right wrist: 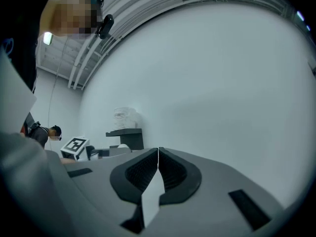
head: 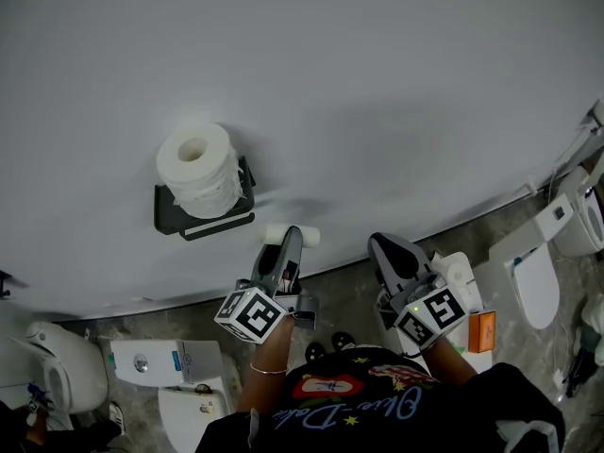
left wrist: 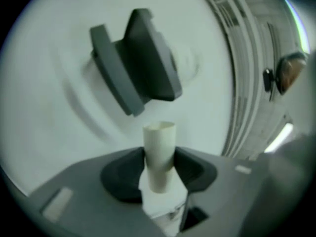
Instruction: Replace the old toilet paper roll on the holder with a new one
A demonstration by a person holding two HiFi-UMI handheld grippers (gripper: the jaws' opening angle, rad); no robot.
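Observation:
A black holder (head: 203, 210) is fixed to the white wall, and a full white paper roll (head: 196, 166) stands on its top. My left gripper (head: 291, 239) is shut on an empty cardboard tube (head: 293, 235), right of the holder and a little off the wall. In the left gripper view the tube (left wrist: 159, 152) stands upright between the pads, with the holder (left wrist: 140, 58) ahead and blurred. My right gripper (head: 389, 250) is shut with nothing in it, further right. In the right gripper view its jaws (right wrist: 158, 168) meet, and the holder (right wrist: 126, 137) and roll (right wrist: 123, 116) show far left.
On the stone floor stand white toilets (head: 528, 276) at the right and another toilet (head: 57, 366) at the left, with white boxes (head: 160, 359) and an orange box (head: 481, 330). A person (right wrist: 47, 132) stands far off in the right gripper view.

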